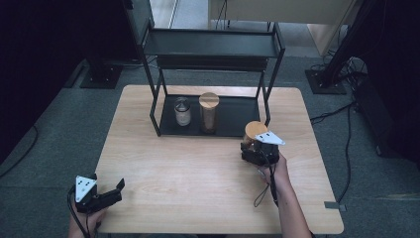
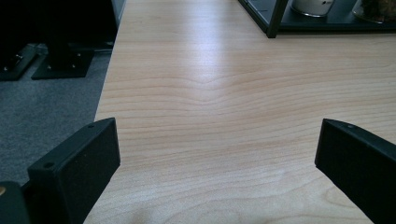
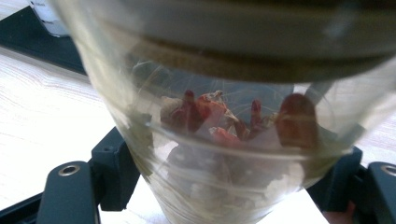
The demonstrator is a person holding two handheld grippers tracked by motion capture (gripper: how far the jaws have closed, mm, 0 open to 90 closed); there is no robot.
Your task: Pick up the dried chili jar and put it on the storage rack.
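Your right hand-held gripper [image 1: 255,146] is clamped on the wooden-lidded glass jar [image 1: 254,132], just off the rack [image 1: 233,121] holding two jars at the counter's [image 1: 198,168] far side. Placement remains. Your left hand-held gripper [image 1: 115,191] rests released, near left.

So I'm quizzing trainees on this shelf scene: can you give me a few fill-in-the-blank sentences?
1. The right gripper is shut on a glass jar with a ____ lid.
2. The left gripper has its jaws ____ over the table.
3. The rack's bottom tray holds ____ jars.

Missing words: wooden; open; two
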